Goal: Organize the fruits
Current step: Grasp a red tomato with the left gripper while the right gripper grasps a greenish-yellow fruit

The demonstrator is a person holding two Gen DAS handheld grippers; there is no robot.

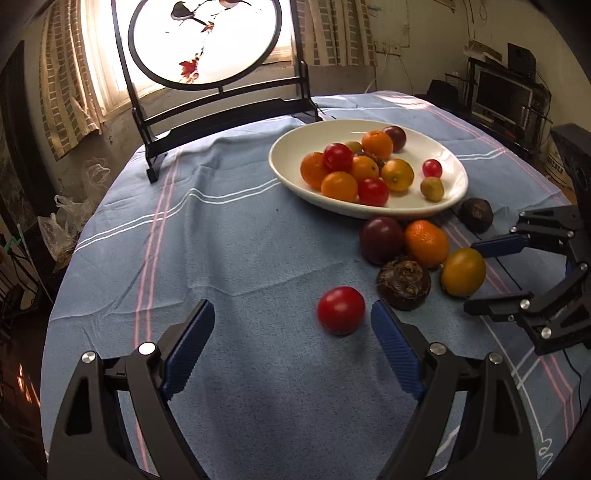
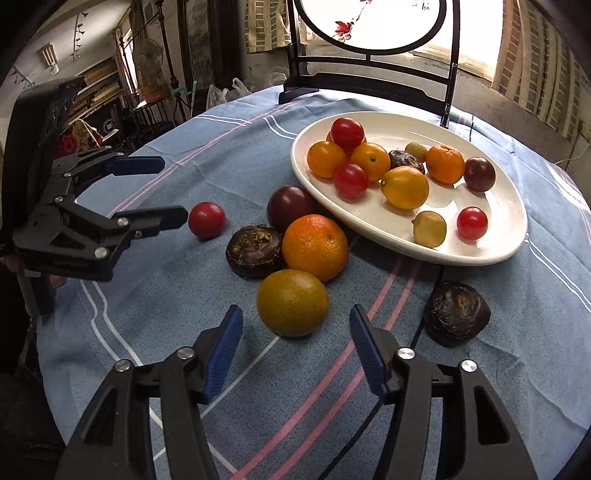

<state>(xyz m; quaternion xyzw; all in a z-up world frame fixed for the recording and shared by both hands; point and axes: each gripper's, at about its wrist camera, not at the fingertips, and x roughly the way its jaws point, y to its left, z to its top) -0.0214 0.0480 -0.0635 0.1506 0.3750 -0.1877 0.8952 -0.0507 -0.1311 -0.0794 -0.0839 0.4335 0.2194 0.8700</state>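
Note:
A white oval plate (image 1: 295,173) (image 2: 498,254) holds several small oranges, red tomatoes and other fruits. Loose on the blue cloth lie a red tomato (image 1: 340,310) (image 2: 207,219), a dark plum (image 1: 381,240) (image 2: 290,206), an orange (image 1: 426,243) (image 2: 314,246), a yellow-green citrus (image 1: 463,271) (image 2: 292,302) and two brown water chestnuts (image 1: 403,283) (image 2: 456,313). My left gripper (image 1: 293,319) (image 2: 168,190) is open, with the red tomato just ahead between its fingertips. My right gripper (image 2: 295,325) (image 1: 476,275) is open, with the yellow-green citrus just ahead between its fingertips.
A black-framed round screen (image 1: 207,44) (image 2: 373,26) with painted birds stands at the table's far edge behind the plate. The round table's edges fall off on all sides, with room clutter beyond.

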